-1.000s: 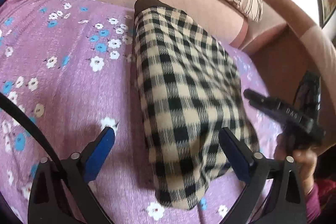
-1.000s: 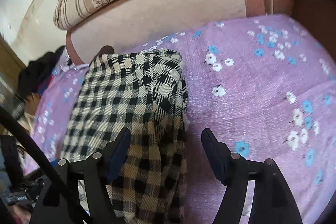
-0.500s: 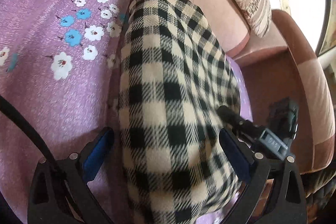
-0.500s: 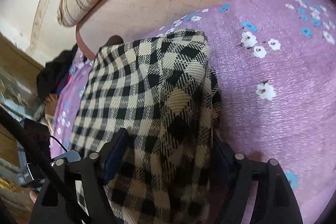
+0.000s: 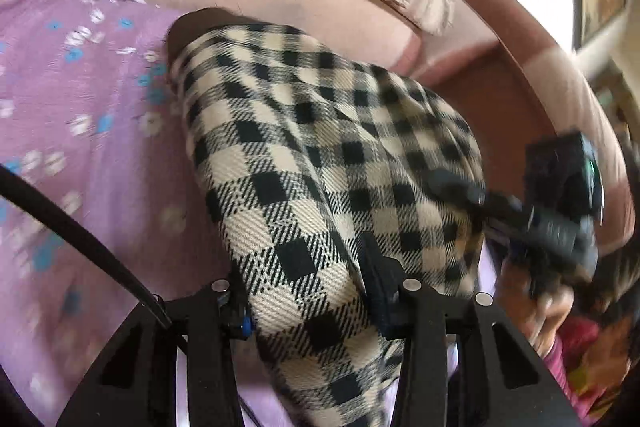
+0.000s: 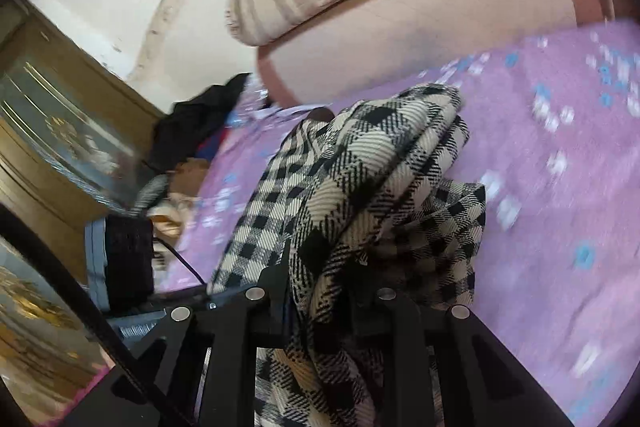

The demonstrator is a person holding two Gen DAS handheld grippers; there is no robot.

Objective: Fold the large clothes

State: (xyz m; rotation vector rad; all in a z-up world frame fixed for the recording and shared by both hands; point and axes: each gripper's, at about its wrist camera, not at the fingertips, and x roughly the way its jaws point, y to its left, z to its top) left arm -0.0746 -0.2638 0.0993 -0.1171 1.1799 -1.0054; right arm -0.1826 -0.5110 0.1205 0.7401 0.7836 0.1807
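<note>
Purple floral bedsheet (image 5: 100, 155) carries my black-and-cream checked woven garment (image 5: 320, 163). Left gripper (image 5: 304, 291) and right gripper (image 6: 320, 291) each clench its near edge. Risk: bunched layers slipping, skewing the fold.

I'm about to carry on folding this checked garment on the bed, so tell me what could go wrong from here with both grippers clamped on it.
1. The right gripper pinches a bunched, layered wad of the checked garment, so a layer may slip out and spoil the fold.
2. The left gripper holds the near end while the far end lies on the purple floral sheet; pulling may drag the sheet along.
3. The frames are motion-blurred; fast moves may skew the fold.
</note>
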